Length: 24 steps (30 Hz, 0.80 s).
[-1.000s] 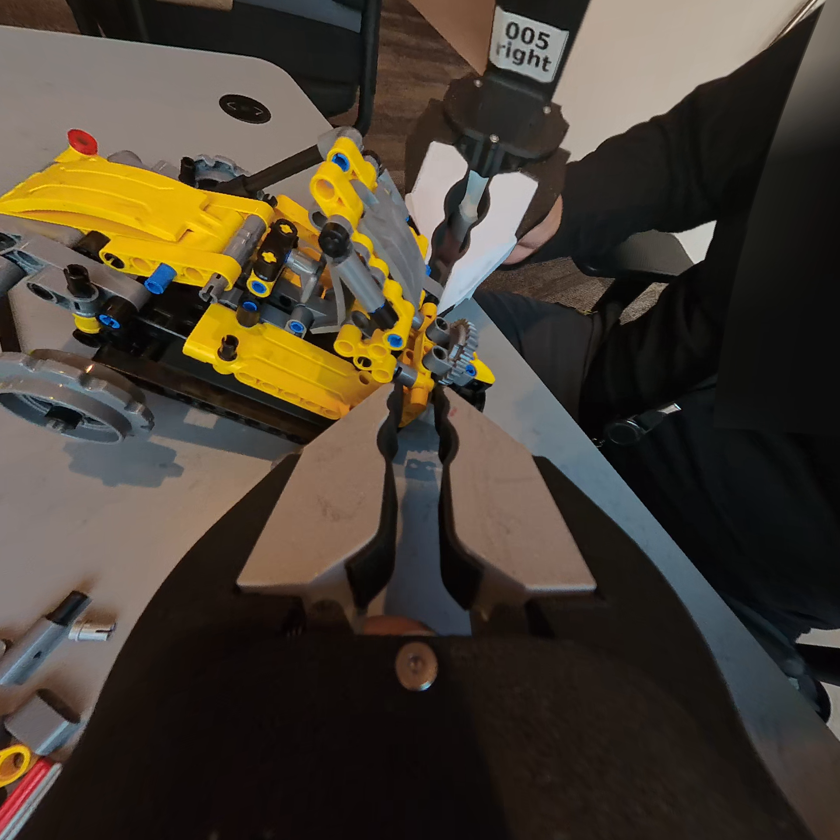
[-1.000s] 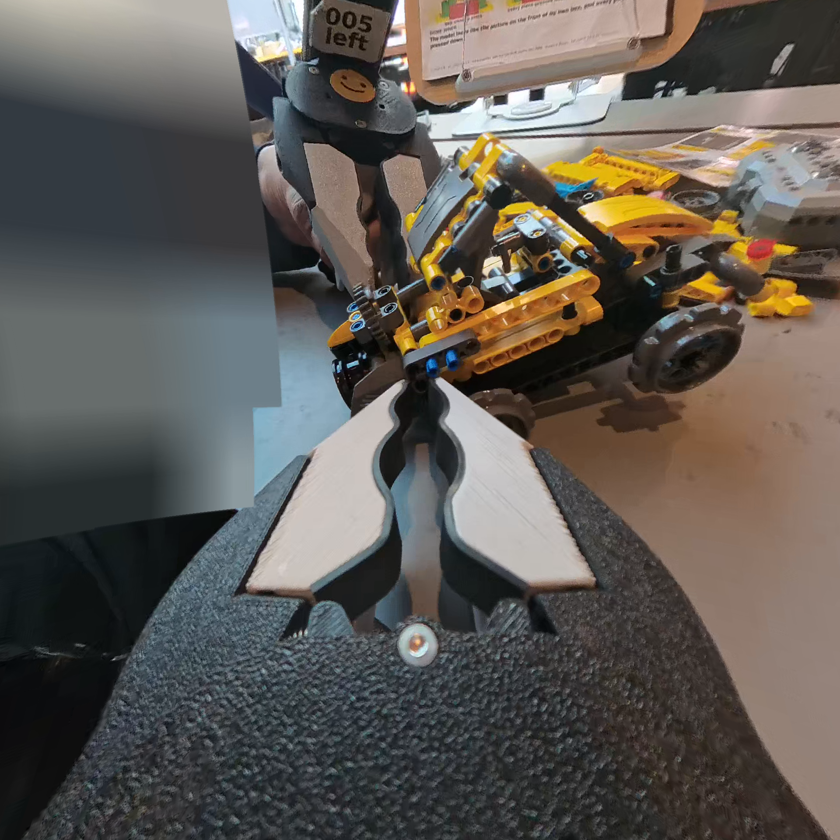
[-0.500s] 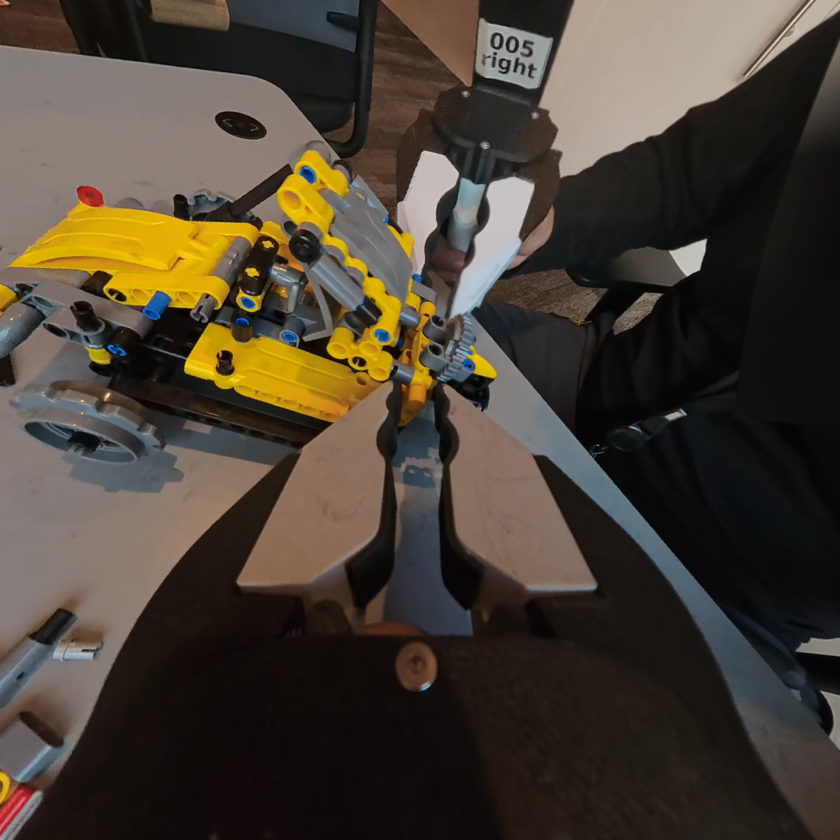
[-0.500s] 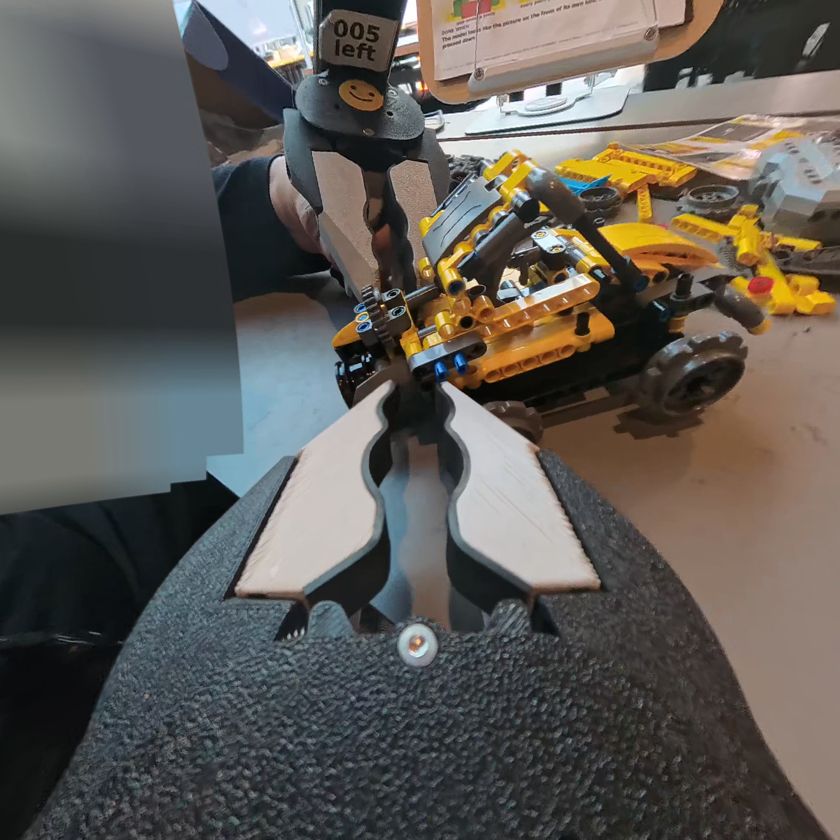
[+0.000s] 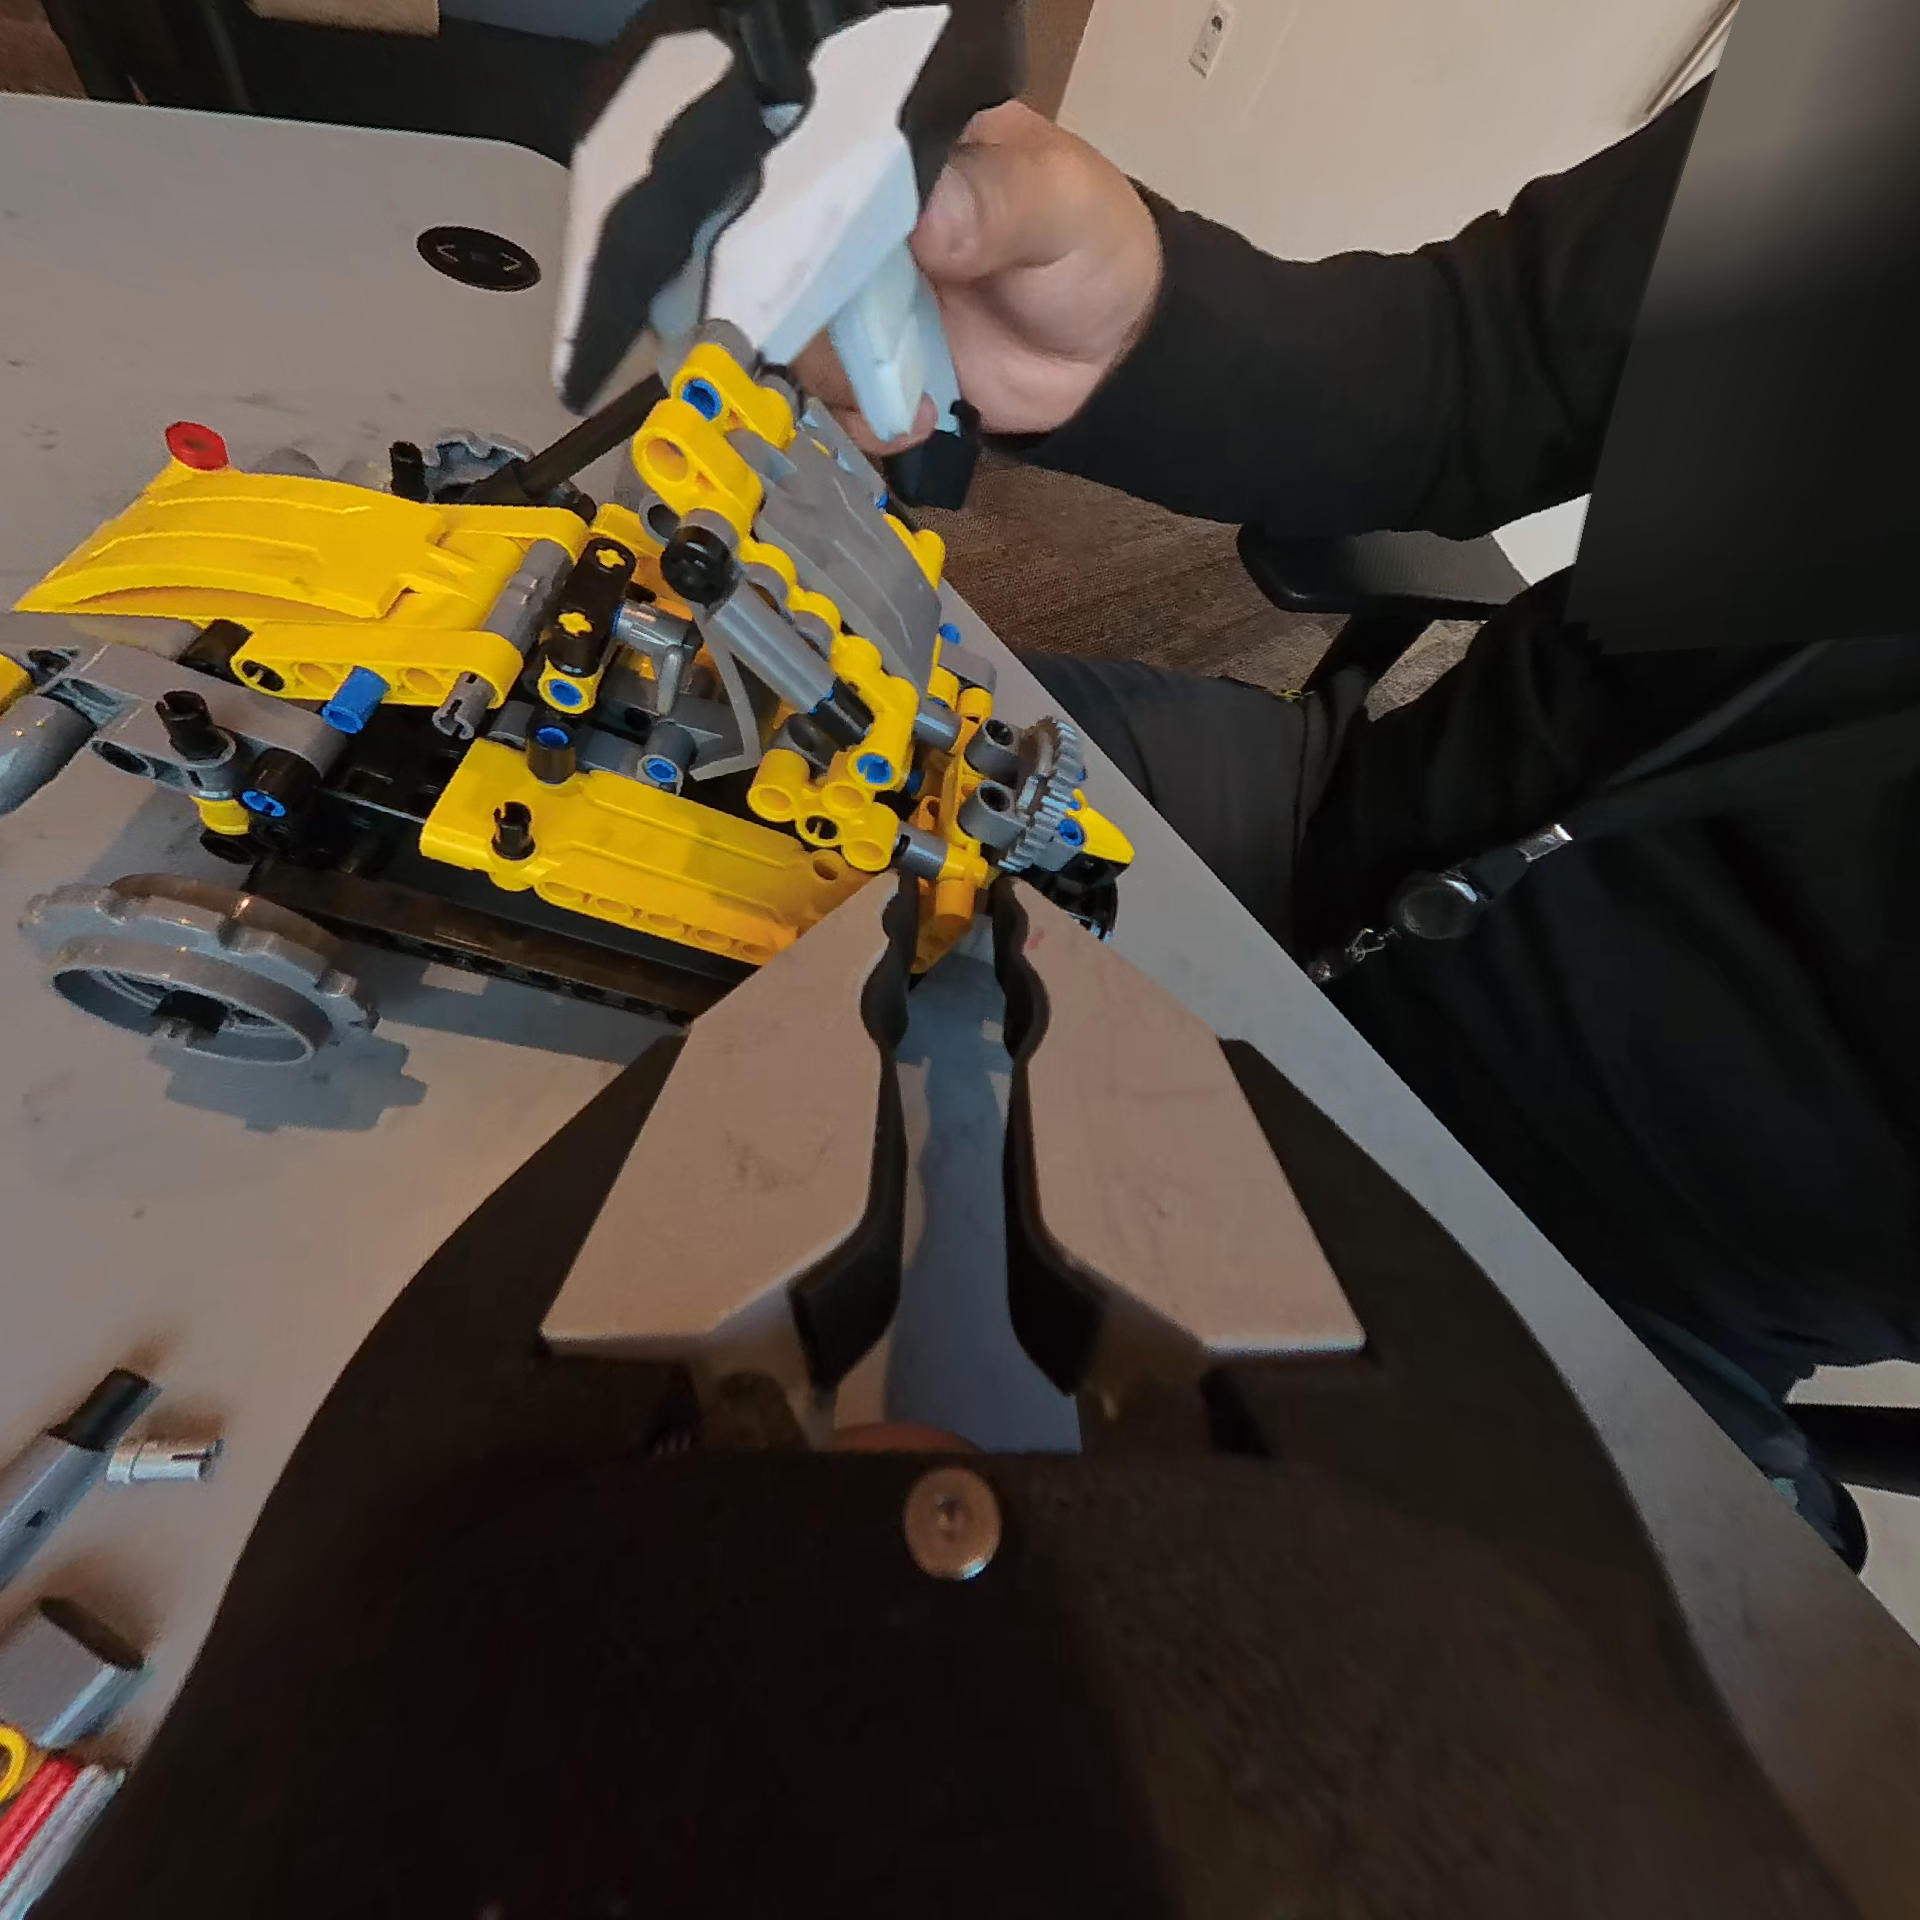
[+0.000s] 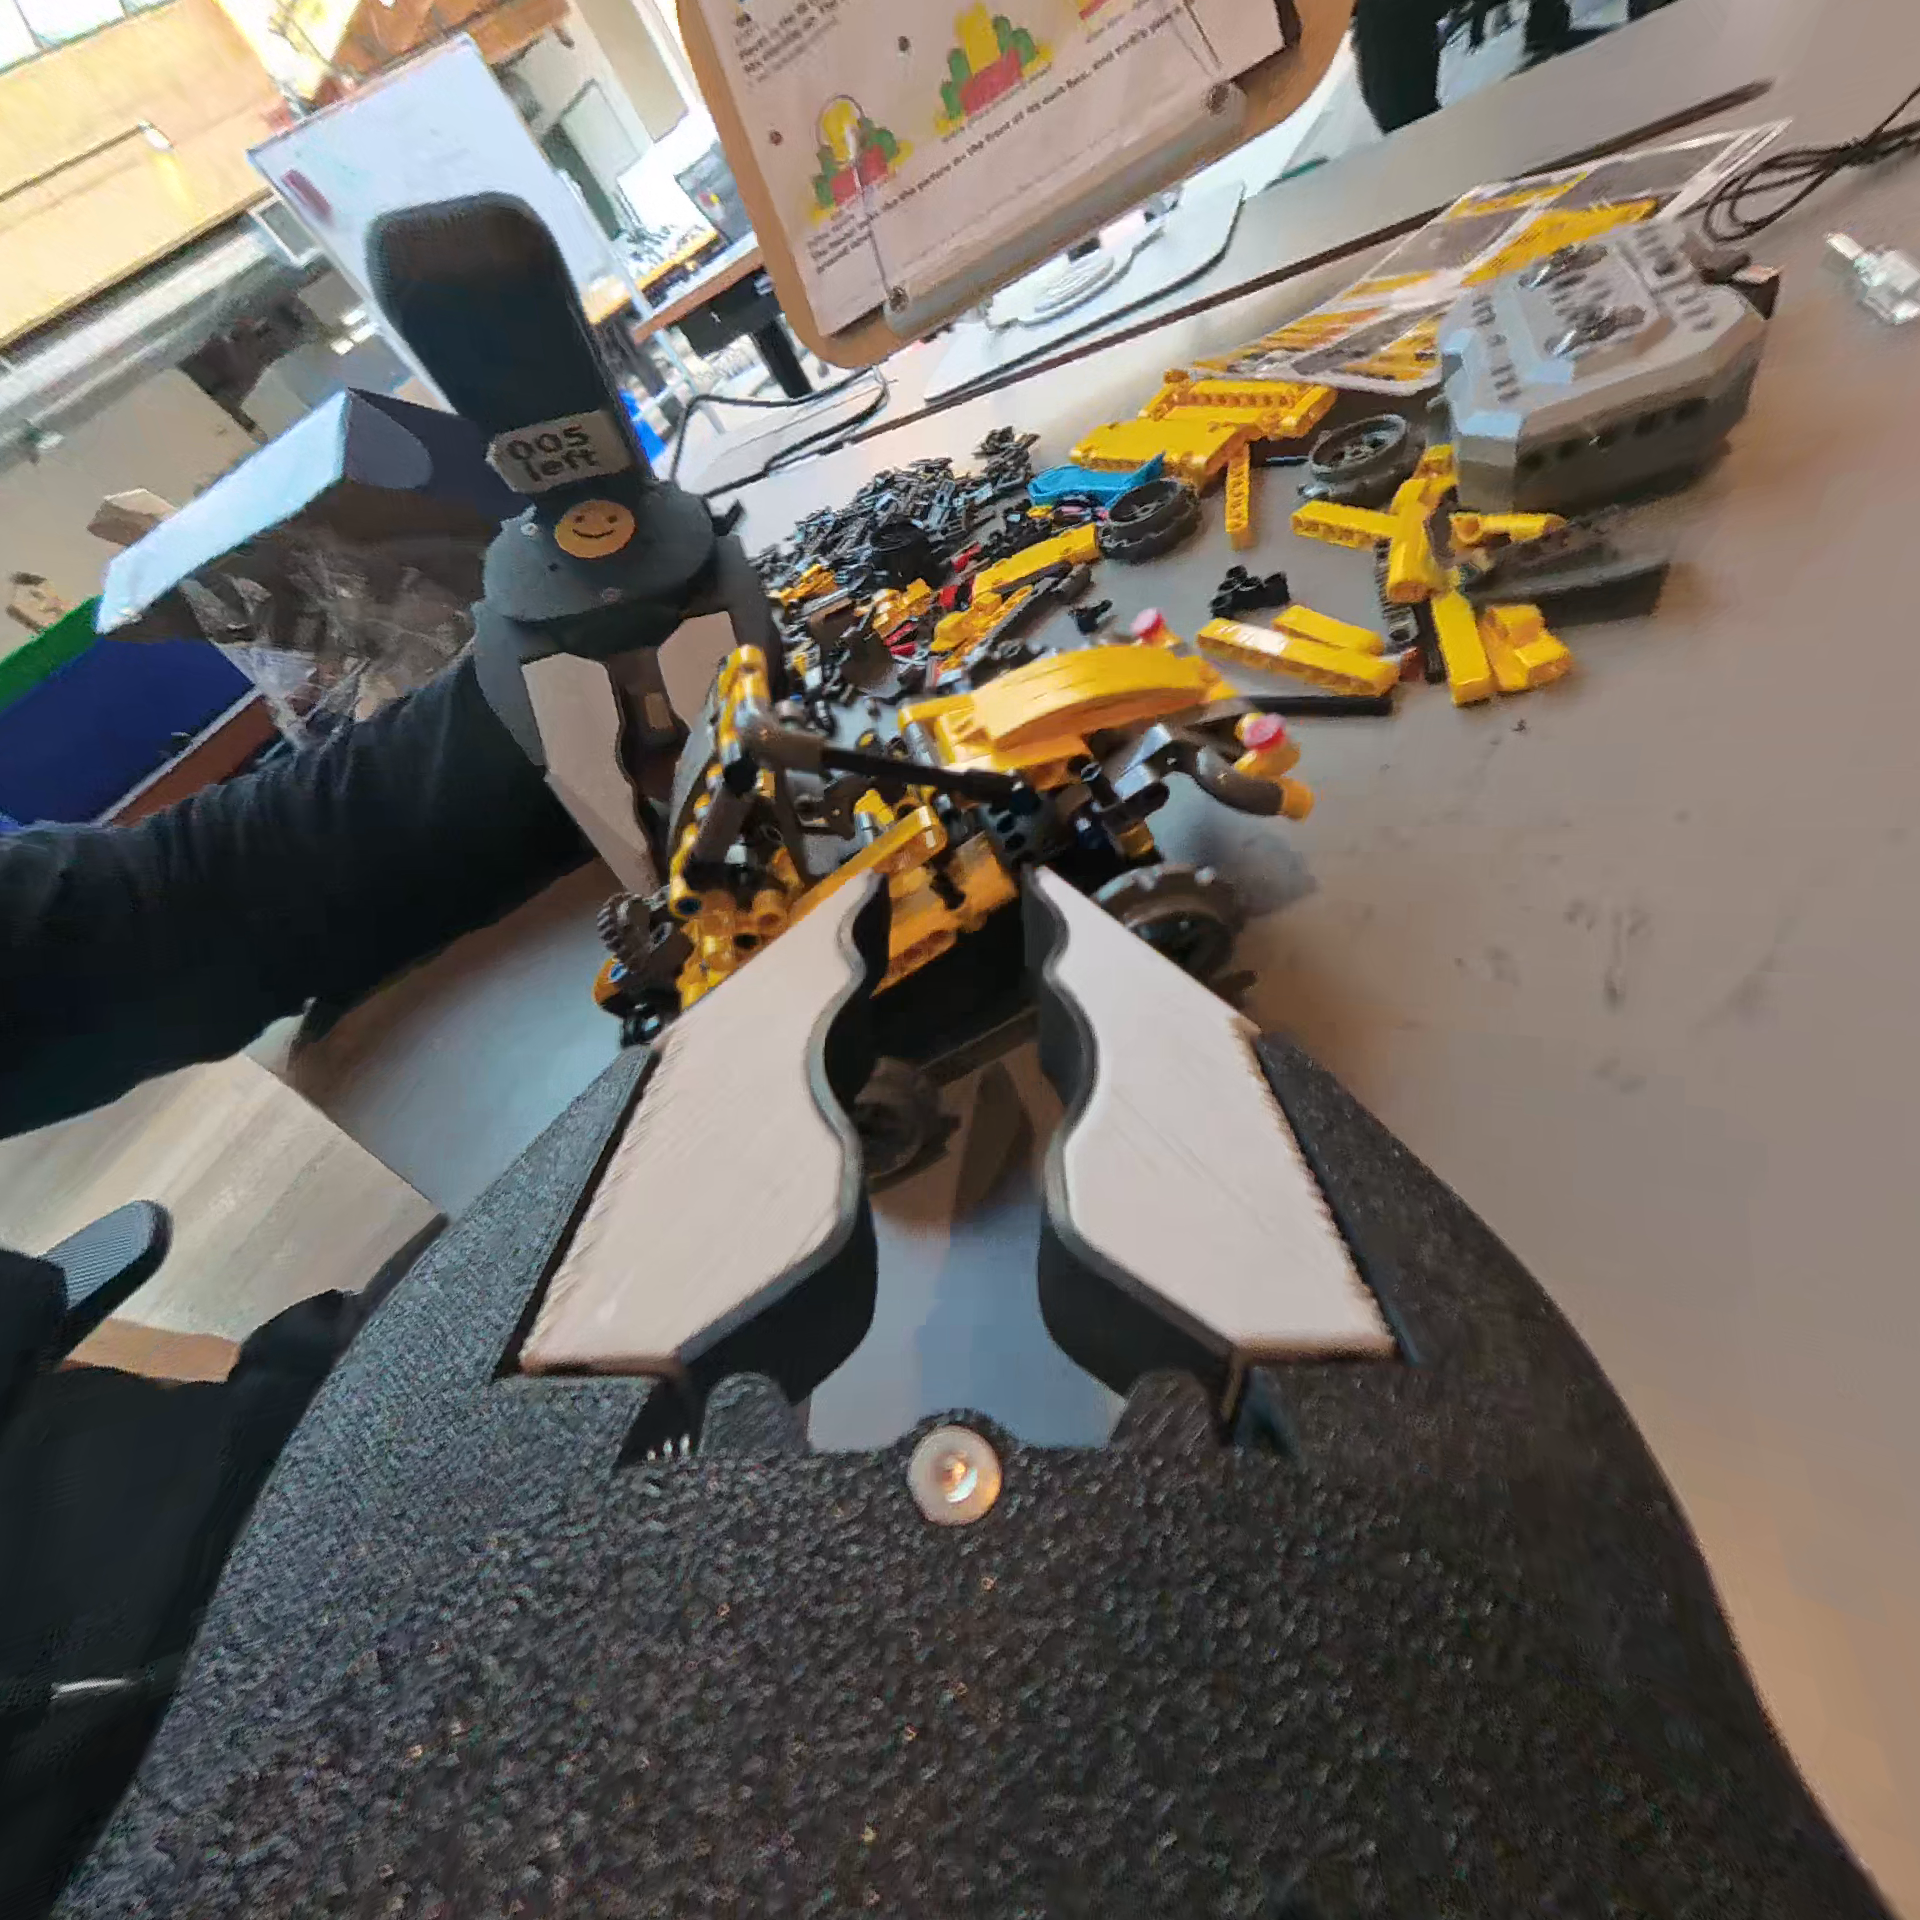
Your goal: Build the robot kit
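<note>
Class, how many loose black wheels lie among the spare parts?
2: the nearer wheel beside the blue piece, the farther wheel left of the grey block. More may be hidden.

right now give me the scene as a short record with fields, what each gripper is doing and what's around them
surface: grey table
main thing: yellow toy vehicle built of bricks, standing near the table edge
left gripper: fingers narrowly apart, tips at the vehicle's front end by the grey gear; grip not clear
right gripper: open, fingers either side of the vehicle's upper part
loose parts: yellow and black pieces spread behind the vehicle
also: grey wheel on the vehicle's side
</note>
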Tool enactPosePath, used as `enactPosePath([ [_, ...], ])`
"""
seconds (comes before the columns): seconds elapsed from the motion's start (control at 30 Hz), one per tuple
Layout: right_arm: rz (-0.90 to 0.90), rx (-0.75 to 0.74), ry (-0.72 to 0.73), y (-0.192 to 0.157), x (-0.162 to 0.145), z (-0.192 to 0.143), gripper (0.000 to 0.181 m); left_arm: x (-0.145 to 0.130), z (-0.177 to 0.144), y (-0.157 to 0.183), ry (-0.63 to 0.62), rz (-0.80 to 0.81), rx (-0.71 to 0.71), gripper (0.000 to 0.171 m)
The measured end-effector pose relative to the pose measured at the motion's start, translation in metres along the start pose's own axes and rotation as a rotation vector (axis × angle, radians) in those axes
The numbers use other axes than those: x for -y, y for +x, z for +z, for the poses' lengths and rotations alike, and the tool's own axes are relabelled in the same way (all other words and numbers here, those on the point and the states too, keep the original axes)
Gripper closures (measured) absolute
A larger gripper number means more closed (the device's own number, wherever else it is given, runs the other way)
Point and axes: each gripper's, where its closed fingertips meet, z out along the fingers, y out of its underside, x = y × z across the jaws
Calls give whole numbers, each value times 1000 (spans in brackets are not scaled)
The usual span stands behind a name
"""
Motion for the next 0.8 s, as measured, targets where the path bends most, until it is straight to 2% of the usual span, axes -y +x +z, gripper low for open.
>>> enactPosePath([
  [0.07,-63,-19,-26,10,2,5,153,0,0,0,3,-7,-6,160],
  [0.13,-90,96,-87,-3,-4,11,163,2,-1,-1,11,-25,-15,160],
  [0.17,-91,132,-111,-7,-5,14,162,2,-2,-1,16,-31,-21,160],
  [0.23,-132,108,-125,-3,-1,16,158,3,-3,0,21,-42,-33,160],
  [0.3,-106,50,-150,10,1,18,174,2,-4,1,15,-46,-42,160],
  [0.33,-50,73,-185,10,-2,20,179,1,-5,3,3,-48,-51,158],
  [0.4,17,120,-218,4,-7,24,170,-1,-11,8,-44,-58,-61,146],
  [0.47,21,114,-237,3,-11,27,161,-3,-19,6,-102,-46,-12,138],
  [0.57,48,162,-214,-8,-5,31,159,-6,-28,3,-196,-57,41,126],
  [0.6,53,162,-219,-9,-6,33,159,-7,-31,5,-218,-72,43,117],
  [0.67,96,169,-222,-8,-7,40,157,-7,-35,11,-238,-117,26,98],
  [0.73,125,187,-214,-11,-7,45,156,-7,-34,15,-248,-152,34,98],
  [0.8,111,159,-235,-9,-10,49,155,-6,-27,24,-247,-153,5,88],
])
